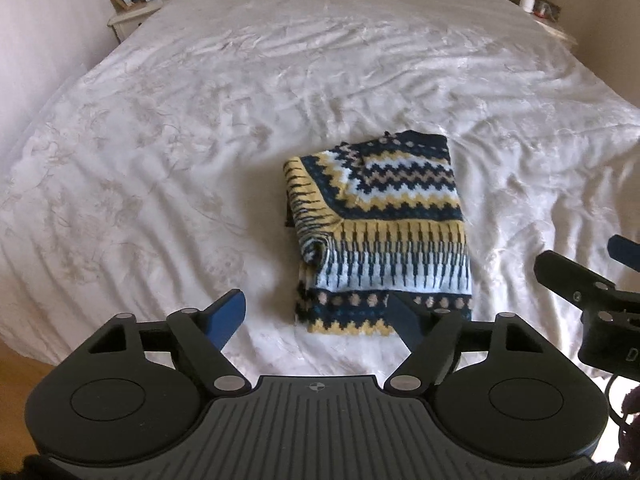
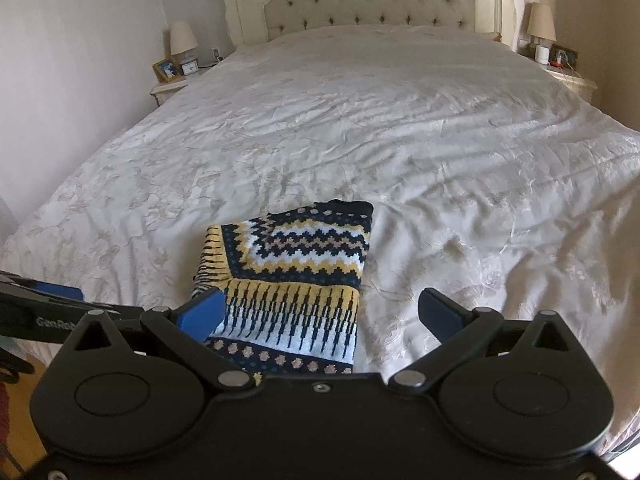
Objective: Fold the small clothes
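While the folded sweater (image 1: 380,236) is lying flat on the white bedspread (image 1: 200,120) near the foot of the bed, both grippers are hanging over the near edge with nothing in them. Looking through the left wrist camera, the left gripper (image 1: 316,320) is standing wide apart, its blue-padded fingers (image 1: 226,318) splayed out to either side. One pad is hovering over bare bedspread to the left of the knit; the other is sitting in front of the sweater's near hem, and whether it is touching the wool I cannot tell. Nothing is sitting between the jaws.

Over on the right wrist camera, the right gripper (image 2: 324,316) is spread just as wide and is equally unloaded. Its left finger is overlapping the sweater's near left corner in view, while its right finger is hanging over plain bedspread, apart from the garment. The sweater (image 2: 292,280) is showing as a tidy rectangle, zigzag bands of navy, yellow, white and tan facing up, one layer folded diagonally across the far half.

Off at the right edge of the left view, part of the right gripper (image 1: 592,300) is showing beside the sweater. Up at the far end, a tufted headboard (image 2: 368,0) is standing with a lamp (image 2: 183,40) on a nightstand at each side.
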`<state>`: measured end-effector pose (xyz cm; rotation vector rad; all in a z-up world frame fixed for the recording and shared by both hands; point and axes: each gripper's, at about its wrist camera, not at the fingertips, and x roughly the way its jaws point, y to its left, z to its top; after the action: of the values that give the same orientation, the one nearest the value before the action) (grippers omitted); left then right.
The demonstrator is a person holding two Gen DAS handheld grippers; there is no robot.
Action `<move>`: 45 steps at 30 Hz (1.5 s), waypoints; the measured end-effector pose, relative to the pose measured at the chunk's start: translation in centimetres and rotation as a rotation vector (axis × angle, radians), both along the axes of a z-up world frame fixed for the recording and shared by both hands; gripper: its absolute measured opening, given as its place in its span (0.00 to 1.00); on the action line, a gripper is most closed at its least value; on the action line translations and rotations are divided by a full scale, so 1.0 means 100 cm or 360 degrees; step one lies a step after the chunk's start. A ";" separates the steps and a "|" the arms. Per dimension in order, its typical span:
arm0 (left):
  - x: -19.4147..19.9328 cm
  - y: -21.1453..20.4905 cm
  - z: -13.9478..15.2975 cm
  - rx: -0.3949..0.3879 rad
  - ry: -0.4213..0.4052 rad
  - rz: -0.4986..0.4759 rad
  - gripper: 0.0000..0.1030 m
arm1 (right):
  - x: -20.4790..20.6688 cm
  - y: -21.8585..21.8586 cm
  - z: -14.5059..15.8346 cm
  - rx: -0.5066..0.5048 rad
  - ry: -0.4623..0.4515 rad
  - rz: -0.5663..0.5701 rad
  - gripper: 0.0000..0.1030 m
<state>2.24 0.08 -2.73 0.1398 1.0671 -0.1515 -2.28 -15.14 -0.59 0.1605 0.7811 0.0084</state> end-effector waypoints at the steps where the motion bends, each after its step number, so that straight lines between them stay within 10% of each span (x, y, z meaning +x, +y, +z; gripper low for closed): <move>1: -0.001 0.000 0.000 -0.0003 -0.0007 -0.0005 0.74 | 0.000 0.001 0.000 -0.0001 -0.0002 0.0000 0.99; 16: -0.012 0.003 0.012 -0.0100 -0.0228 -0.0012 0.69 | -0.005 0.011 0.010 -0.0161 -0.0085 -0.0025 0.99; 45: -0.011 0.003 0.007 -0.0017 -0.0151 0.0070 0.69 | -0.012 0.014 0.003 -0.0023 -0.0027 0.0031 0.99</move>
<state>1.10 0.36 -2.00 0.1130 0.9741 -0.1098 -3.45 -13.76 -0.27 0.1390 0.7656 0.0226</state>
